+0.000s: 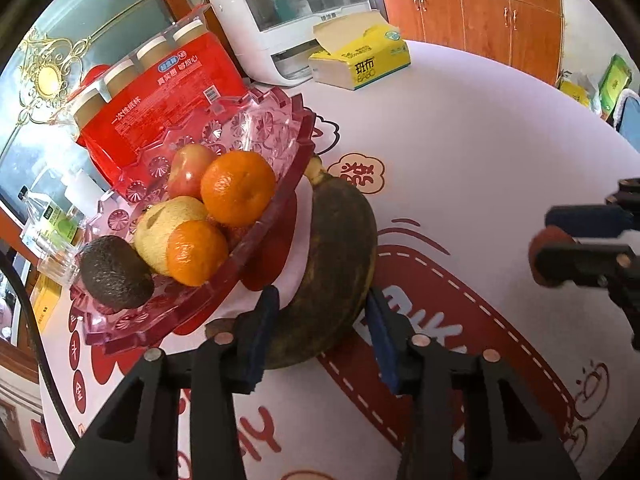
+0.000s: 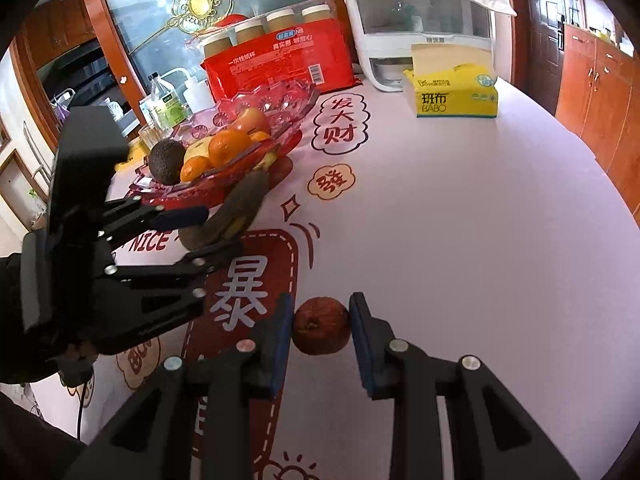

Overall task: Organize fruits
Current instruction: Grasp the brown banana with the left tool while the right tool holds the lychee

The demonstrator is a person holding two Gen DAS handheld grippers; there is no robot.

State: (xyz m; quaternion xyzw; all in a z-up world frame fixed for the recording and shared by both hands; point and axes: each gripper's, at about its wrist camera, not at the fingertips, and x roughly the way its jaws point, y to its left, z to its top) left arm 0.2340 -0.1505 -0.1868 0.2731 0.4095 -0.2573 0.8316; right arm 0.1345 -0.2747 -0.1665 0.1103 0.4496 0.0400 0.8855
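Left claw (image 1: 320, 312) astride banana (image 1: 336, 248) (beside bowl rim (image 1: 276, 200))

Dark overripe banana (image 1: 336, 256) lies beside the pink fruit bowl (image 1: 276, 200); wrinkled brown fruit (image 2: 321, 326) sits apart.

The left gripper (image 1: 322, 316) straddles a dark, overripe banana (image 1: 334, 256) lying on the pale printed tablecloth (image 1: 460, 152), its blue pads on either side of the fruit and apparently touching the peel. Just left of the banana stands a pink glass fruit bowl (image 1: 256, 120) — in it lie an apple (image 1: 188, 168), two oranges (image 1: 238, 188), a yellowish pear (image 1: 160, 228) and a dark avocado (image 1: 114, 272). Behind the bowl sits a red pack of paper cups (image 1: 168, 92), then a white dispenser (image 1: 280, 12) and a yellow tissue box (image 1: 360, 60). At the right edge the right gripper (image 1: 560, 240) holds a small reddish-brown fruit (image 1: 538, 256).
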